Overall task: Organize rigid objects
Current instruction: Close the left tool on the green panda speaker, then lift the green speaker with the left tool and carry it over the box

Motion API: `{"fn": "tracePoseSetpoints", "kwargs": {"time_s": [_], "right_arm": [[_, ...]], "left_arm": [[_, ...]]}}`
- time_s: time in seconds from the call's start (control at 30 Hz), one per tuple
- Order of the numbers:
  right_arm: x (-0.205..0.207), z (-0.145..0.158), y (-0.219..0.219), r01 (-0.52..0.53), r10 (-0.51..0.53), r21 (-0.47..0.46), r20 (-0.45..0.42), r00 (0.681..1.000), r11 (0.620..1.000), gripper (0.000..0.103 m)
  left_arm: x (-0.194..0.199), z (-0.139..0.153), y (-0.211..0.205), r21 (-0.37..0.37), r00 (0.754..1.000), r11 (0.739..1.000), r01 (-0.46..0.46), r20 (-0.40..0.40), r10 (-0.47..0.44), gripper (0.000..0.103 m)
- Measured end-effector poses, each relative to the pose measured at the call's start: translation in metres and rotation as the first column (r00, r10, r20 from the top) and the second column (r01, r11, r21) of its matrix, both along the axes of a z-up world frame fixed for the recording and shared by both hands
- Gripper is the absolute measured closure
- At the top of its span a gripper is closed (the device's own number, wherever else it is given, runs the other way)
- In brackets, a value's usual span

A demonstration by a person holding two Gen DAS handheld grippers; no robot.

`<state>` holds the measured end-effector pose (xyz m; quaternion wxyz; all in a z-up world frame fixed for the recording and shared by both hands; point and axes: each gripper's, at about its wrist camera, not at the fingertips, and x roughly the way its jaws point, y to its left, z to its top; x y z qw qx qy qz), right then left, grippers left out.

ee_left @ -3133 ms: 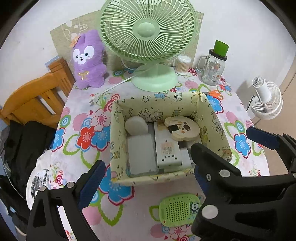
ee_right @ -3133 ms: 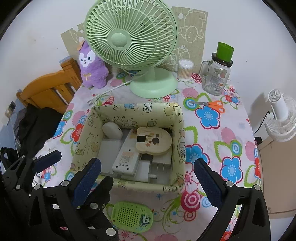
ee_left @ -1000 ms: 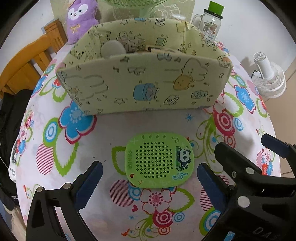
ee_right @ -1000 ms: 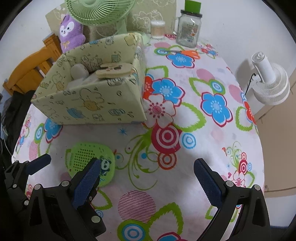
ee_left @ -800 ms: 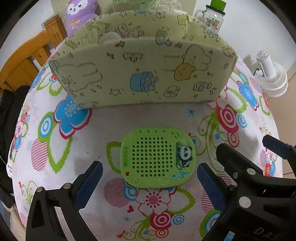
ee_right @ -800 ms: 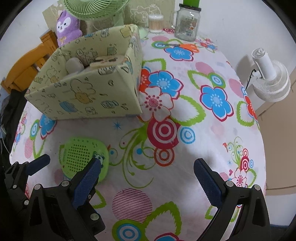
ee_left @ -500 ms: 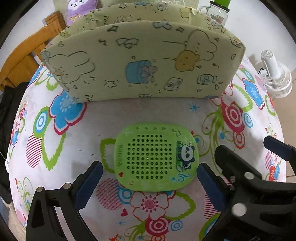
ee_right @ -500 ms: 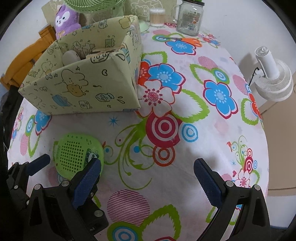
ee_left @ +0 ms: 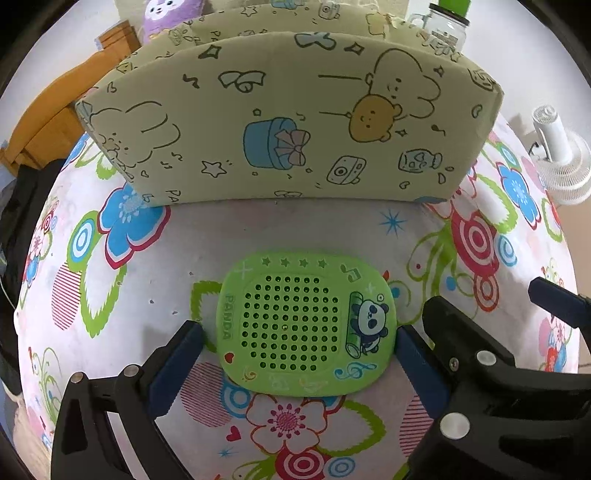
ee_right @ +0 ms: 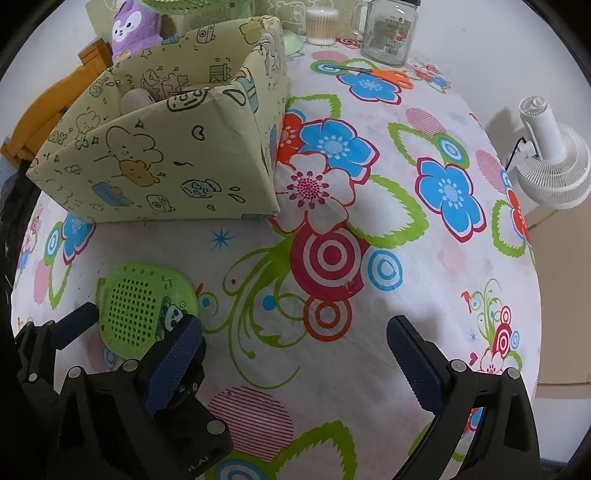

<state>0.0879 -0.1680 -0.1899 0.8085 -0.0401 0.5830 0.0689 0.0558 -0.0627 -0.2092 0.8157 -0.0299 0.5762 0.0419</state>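
Note:
A flat green perforated panda case (ee_left: 304, 326) lies on the flowered tablecloth (ee_left: 332, 229), just in front of the pale yellow cartoon-print storage box (ee_left: 288, 122). My left gripper (ee_left: 299, 339) straddles the case, its blue pads touching the left and right edges, jaws closed onto it. The case also shows in the right wrist view (ee_right: 142, 302), with the box (ee_right: 166, 162) behind it holding several white items. My right gripper (ee_right: 295, 354) is open and empty, low over the cloth to the right of the case.
Behind the box stand a purple plush (ee_right: 135, 26), a jar of cotton swabs (ee_right: 322, 20) and a glass mug jar (ee_right: 388, 29). Orange-handled scissors (ee_right: 388, 77) lie at the far right. A white fan (ee_right: 550, 155) stands beyond the table's right edge; a wooden chair (ee_left: 55, 122) at left.
Both grippers came down and forward toward the table. My left gripper moved over the green case and closed its pads onto its two sides. The right gripper stayed open.

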Motion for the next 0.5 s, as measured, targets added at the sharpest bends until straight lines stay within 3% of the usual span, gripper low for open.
{"fn": "tracePoseSetpoints", "kwargs": {"time_s": [0.27,0.37,0.5], "right_arm": [[0.003,0.0,-0.002,0.004,-0.004,-0.002,0.008,1.0,1.0,0.002],[0.002,-0.001,-0.002,0.004,-0.004,0.0,0.003,1.0,1.0,0.002],[0.002,0.0,-0.001,0.008,-0.008,-0.001,0.003,1.0,1.0,0.002]], "left_arm": [[0.007,-0.001,-0.007,0.004,0.999,0.999,0.04,0.036,-0.04,0.0],[0.007,0.002,-0.012,0.008,0.997,0.998,0.064,0.05,-0.065,0.008],[0.01,0.002,-0.016,0.007,0.997,0.998,0.068,0.04,-0.068,0.008]]}}
